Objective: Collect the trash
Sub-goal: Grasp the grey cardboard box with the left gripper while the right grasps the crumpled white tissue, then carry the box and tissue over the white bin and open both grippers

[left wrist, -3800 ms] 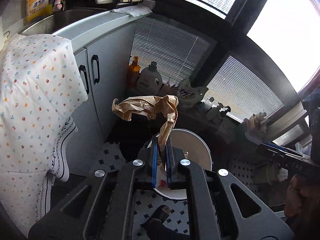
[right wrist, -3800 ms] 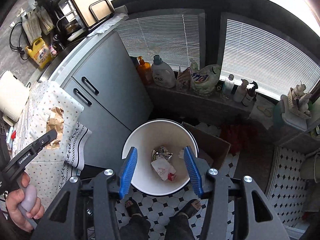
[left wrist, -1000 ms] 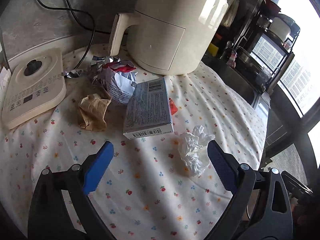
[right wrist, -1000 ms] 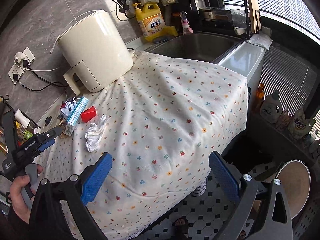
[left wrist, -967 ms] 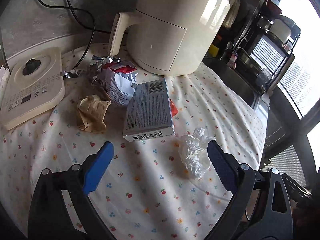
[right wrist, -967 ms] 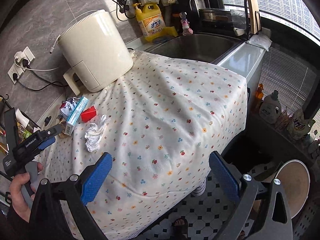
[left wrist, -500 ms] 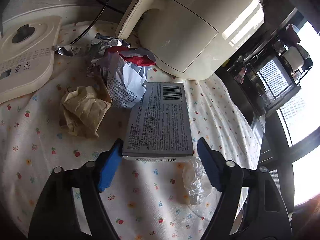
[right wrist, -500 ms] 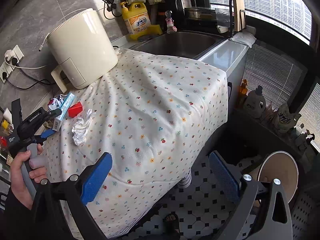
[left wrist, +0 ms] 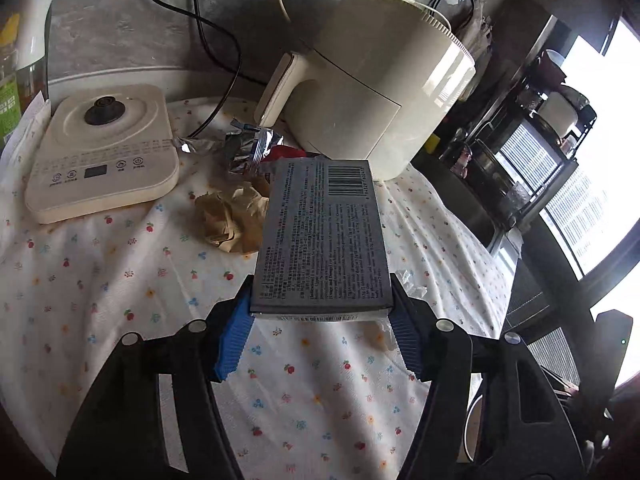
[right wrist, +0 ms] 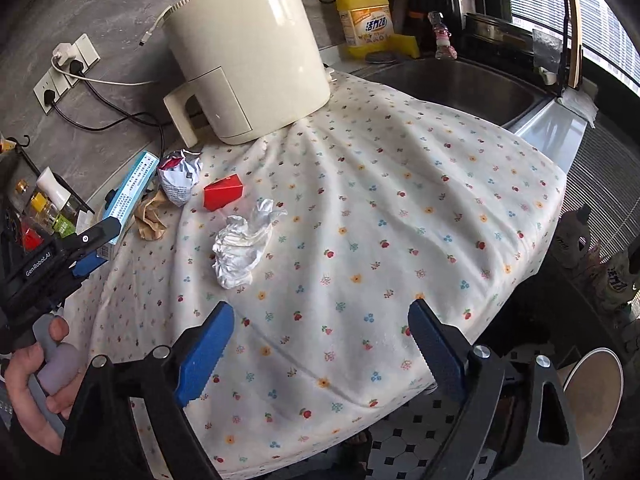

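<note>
left wrist view: the left gripper (left wrist: 320, 330) sits at the lower centre of the frame, its blue pads closed partway onto the near end of a flat grey box (left wrist: 322, 236), one pad against each long side. the box fills the middle of the frame, lifted clear of the flowered cloth (left wrist: 120, 280); its long axis runs away from the camera, barcode end pointing toward the upper centre. left of the box lies a crumpled brown paper (left wrist: 230, 220), and beyond it, upper centre left, a crushed foil wrapper (left wrist: 248, 148). a bit of white crumpled tissue (left wrist: 410, 286) shows at the box's right edge, mostly hidden. a cream air fryer (left wrist: 384, 96) stands in the upper centre right, and a flat cream appliance base (left wrist: 100, 156) lies at the upper left.

right wrist view: the right gripper (right wrist: 320, 344) hangs at the bottom centre with its jaws spread wide and nothing between them, above the cloth's (right wrist: 400, 220) near edge. the crumpled tissue (right wrist: 244, 244) lies ahead of the jaws, centre left, apart from them. further up are a small red carton (right wrist: 223, 191) and a crushed white wrapper (right wrist: 180, 180). at the left edge the left gripper (right wrist: 98, 246) holds the box (right wrist: 130, 196), tilted up toward the upper centre. the brown paper (right wrist: 150, 214) lies just right of it. the air fryer (right wrist: 244, 52) stands at the top centre, a white bin (right wrist: 596, 392) at the lower right.
</note>
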The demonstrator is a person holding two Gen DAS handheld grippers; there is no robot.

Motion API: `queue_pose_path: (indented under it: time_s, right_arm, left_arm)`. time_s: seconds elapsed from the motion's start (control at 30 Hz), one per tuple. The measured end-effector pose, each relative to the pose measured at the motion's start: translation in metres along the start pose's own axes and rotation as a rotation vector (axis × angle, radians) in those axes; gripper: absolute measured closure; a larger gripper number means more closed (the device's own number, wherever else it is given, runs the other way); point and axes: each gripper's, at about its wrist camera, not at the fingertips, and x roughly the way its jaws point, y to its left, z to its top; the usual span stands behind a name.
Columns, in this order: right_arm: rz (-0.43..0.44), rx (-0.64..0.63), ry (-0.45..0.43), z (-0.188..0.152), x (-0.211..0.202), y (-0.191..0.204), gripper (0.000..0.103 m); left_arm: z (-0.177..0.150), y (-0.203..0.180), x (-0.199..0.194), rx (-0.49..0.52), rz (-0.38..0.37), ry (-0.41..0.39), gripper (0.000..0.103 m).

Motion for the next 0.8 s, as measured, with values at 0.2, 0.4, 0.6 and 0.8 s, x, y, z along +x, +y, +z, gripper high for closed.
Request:
queue_pose_path:
  time_s: [0.2, 0.4, 0.6, 0.8]
  right_arm:
    - [0.053, -0.064, 0.047, 0.011, 0.034, 0.034, 0.029]
    - [0.07, -0.095, 0.104, 0.019, 0.073, 0.055, 0.038]
    - [0.094, -0.087, 0.125, 0.026, 0.075, 0.052, 0.094]
    - [0.078, -0.058, 0.079, 0.018, 0.035, 0.02, 0.095]
  left_arm:
    - [-0.012, 0.028, -0.029, -0.013, 0.082, -0.014, 0.04]
    - [-0.025, 0.041, -0.05, -0.03, 0.111, -0.024, 0.04]
    - [-0.029, 0.037, -0.055, -0.025, 0.114, -0.025, 0.04]
    - [-0.024, 0.001, -0.03, 0.033, 0.045, 0.004, 0.04]
